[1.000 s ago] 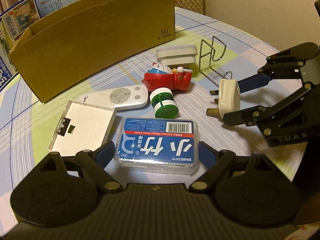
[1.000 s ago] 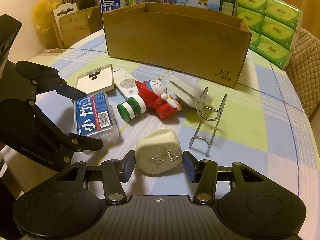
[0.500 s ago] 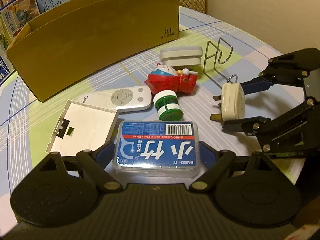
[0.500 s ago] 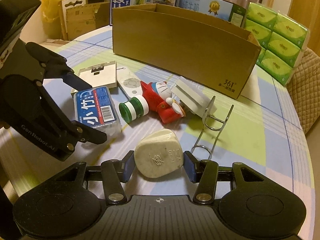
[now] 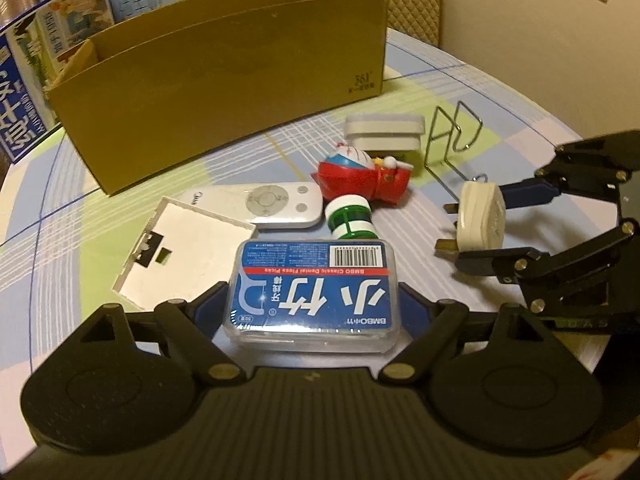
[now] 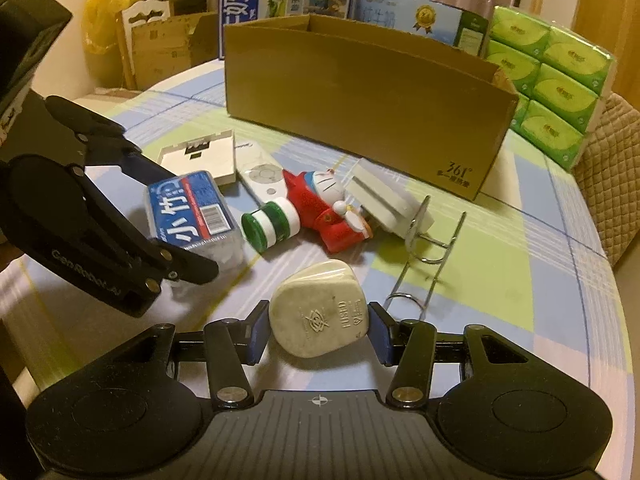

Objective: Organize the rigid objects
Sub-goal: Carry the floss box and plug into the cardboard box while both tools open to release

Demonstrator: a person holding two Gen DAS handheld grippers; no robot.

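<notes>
My left gripper (image 5: 314, 306) is shut on a clear floss pick box with a blue label (image 5: 314, 288), held above the table. It also shows in the right wrist view (image 6: 192, 210). My right gripper (image 6: 318, 330) is shut on a cream wall plug (image 6: 320, 314), lifted off the table; the plug also shows in the left wrist view (image 5: 480, 216). An open brown cardboard box (image 5: 224, 76) stands at the back, also in the right wrist view (image 6: 360, 92).
On the checked tablecloth lie a white remote (image 5: 264, 204), a white flat panel (image 5: 180, 256), a green-and-white spool (image 5: 352, 218), a red Doraemon toy (image 5: 360, 176), a white block (image 5: 384, 132) and a wire rack (image 5: 452, 140). Milk cartons and green tissue packs (image 6: 552, 60) stand behind the box.
Both grippers have risen with their objects. The floss box and the plug now hang higher above the table and sit a little nearer the cardboard box.
</notes>
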